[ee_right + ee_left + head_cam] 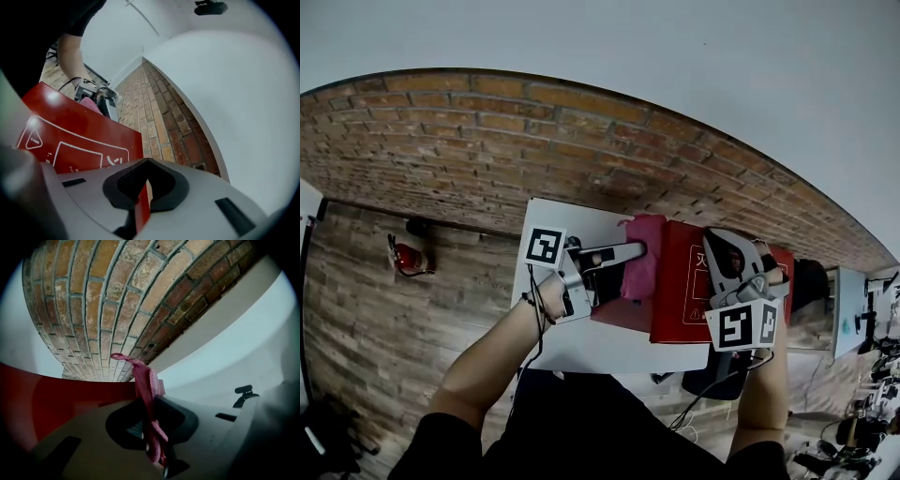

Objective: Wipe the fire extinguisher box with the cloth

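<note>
My left tongs [150, 423] are clamped on the pink cloth [143, 380], which I hold at the left end of the red box [680, 281]. My right tongs [142, 193] pinch the box's thin edge. The box sits on the white desk [581, 349], by the brick wall [487, 141].

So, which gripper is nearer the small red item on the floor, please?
Left. The left gripper, holding the pink cloth, is closer to the red item; the right gripper, clamped on the edge of the red box, sits farther away.
</note>
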`<state>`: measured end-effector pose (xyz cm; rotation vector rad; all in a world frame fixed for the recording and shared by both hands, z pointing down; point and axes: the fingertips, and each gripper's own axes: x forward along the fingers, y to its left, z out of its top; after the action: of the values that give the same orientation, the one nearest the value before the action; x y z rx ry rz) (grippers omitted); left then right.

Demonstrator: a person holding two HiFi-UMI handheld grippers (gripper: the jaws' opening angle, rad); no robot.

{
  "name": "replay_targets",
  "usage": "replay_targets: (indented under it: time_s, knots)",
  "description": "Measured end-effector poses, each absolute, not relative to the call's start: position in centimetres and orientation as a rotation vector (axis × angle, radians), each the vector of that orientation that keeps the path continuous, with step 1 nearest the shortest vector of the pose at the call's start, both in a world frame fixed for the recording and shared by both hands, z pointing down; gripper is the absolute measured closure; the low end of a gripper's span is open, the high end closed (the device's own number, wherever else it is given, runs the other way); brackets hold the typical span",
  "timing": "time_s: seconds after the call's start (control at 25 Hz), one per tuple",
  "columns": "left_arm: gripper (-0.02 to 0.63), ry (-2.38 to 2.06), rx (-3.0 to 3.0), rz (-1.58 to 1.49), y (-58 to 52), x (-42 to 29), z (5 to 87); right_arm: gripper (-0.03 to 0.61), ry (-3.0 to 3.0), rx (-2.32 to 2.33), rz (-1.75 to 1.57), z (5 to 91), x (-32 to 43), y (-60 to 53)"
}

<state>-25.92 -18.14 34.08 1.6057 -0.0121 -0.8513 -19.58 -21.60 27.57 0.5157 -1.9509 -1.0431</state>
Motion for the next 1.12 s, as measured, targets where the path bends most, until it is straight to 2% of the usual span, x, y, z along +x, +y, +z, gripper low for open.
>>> replay_targets:
  time_s: [1.12]
  knots:
    - [0.545, -0.422, 1.858, -0.574, -19.3, -24.8, 39.4, 0.56, -1.971, 0.539, -1.018, 27.6, -19.6, -21.7]
